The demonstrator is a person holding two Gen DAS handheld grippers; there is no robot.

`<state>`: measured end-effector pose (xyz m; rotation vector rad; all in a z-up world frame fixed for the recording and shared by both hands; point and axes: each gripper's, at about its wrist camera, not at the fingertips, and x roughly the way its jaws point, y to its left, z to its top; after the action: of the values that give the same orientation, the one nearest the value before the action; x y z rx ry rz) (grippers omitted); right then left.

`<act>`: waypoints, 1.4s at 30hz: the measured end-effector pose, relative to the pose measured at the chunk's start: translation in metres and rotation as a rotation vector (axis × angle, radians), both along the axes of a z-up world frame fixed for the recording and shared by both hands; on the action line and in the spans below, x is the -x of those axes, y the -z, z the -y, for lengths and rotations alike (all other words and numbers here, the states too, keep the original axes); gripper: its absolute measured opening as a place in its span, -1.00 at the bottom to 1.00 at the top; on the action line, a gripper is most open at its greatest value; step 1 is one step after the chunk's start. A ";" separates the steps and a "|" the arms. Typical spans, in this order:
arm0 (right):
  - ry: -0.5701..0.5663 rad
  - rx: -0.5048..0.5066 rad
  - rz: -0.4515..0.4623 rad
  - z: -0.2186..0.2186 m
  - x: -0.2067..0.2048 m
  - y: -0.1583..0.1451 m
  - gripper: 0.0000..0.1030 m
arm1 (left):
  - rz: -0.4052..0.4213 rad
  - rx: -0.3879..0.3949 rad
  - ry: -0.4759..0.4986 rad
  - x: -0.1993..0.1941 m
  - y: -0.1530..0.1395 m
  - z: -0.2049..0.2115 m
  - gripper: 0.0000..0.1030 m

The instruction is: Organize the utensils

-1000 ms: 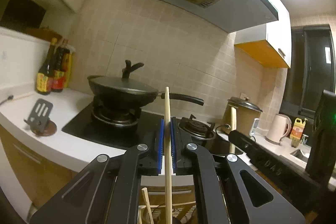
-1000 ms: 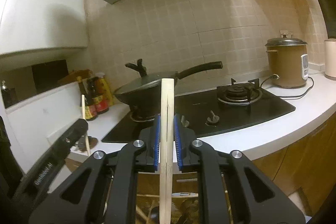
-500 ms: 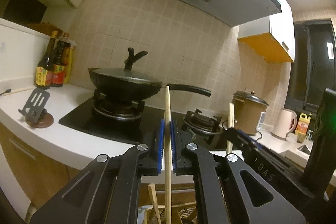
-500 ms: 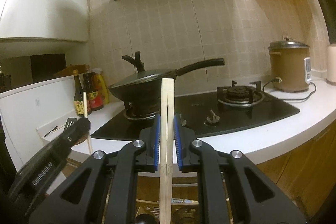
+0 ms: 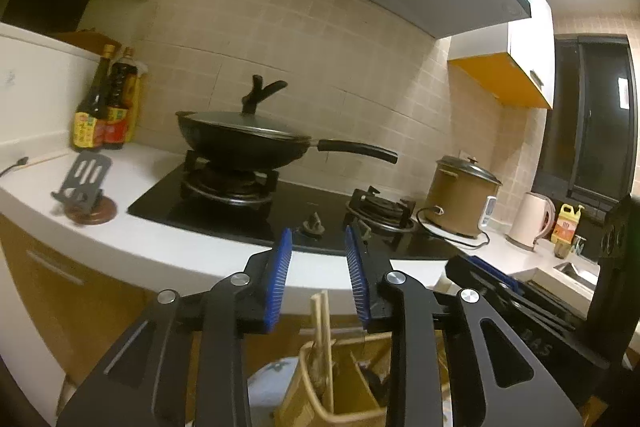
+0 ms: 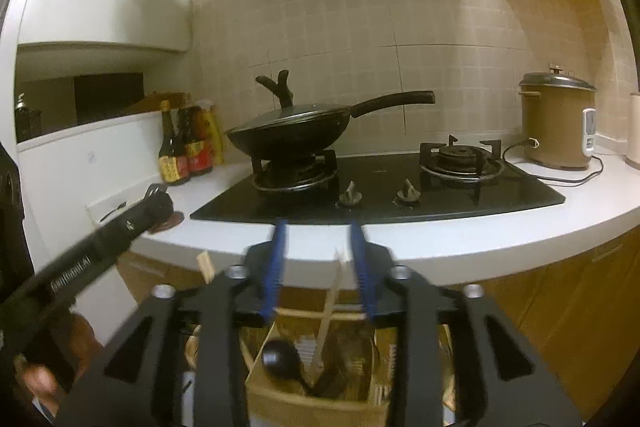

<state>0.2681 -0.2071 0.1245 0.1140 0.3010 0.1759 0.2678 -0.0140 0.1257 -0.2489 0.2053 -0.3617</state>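
The left gripper [image 5: 318,275] and right gripper [image 6: 320,259] have just been opening and now stand parted, gripping nothing, before a white counter [image 6: 460,247] with a black hob [image 6: 400,195], a lidded wok [image 6: 292,135] and a tiled wall. Below each, chopsticks [image 5: 322,339] [image 6: 330,311] stand loose, nearly upright, tips up, clear of the pads. They sit in a woven holder [image 6: 304,407] beside a black ladle [image 6: 280,357].

My left black two-finger gripper [image 5: 318,259] has 2 ribbed blue pads [image 5: 279,279] and round silver screws [image 5: 240,279]. My right black two-finger gripper [image 6: 319,251] looks the same; white lettering [image 6: 70,273] marks the left one's side.
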 end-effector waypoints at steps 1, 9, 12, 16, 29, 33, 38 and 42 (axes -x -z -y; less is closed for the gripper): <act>-0.004 0.009 -0.004 0.000 0.007 -0.002 0.07 | -0.006 0.004 0.007 0.005 -0.001 -0.003 -0.34; -0.023 0.094 0.004 -0.012 0.083 -0.018 0.36 | -0.047 -0.028 0.008 0.064 -0.010 -0.018 0.00; -0.018 0.120 0.022 -0.014 0.117 -0.024 0.56 | -0.044 -0.044 0.010 0.091 -0.014 -0.020 0.16; 0.035 0.144 0.022 -0.012 0.154 -0.020 0.81 | -0.021 -0.068 -0.019 0.127 -0.017 -0.019 0.47; 0.201 0.055 -0.004 0.022 0.202 0.037 0.84 | -0.029 -0.129 -0.119 0.194 0.020 0.001 0.67; 0.265 0.055 0.011 0.029 0.204 0.050 0.84 | -0.040 -0.149 -0.143 0.195 0.045 0.014 0.72; 0.276 0.050 0.012 0.037 0.205 0.058 0.84 | -0.024 -0.180 -0.200 0.190 0.069 0.027 0.72; 0.281 0.079 -0.006 0.035 0.201 0.060 0.84 | 0.002 -0.269 -0.275 0.188 0.077 0.034 0.82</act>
<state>0.0674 -0.2419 0.0643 0.0780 0.2941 -0.1151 0.0796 -0.0477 0.0490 -0.0098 0.2126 -0.0597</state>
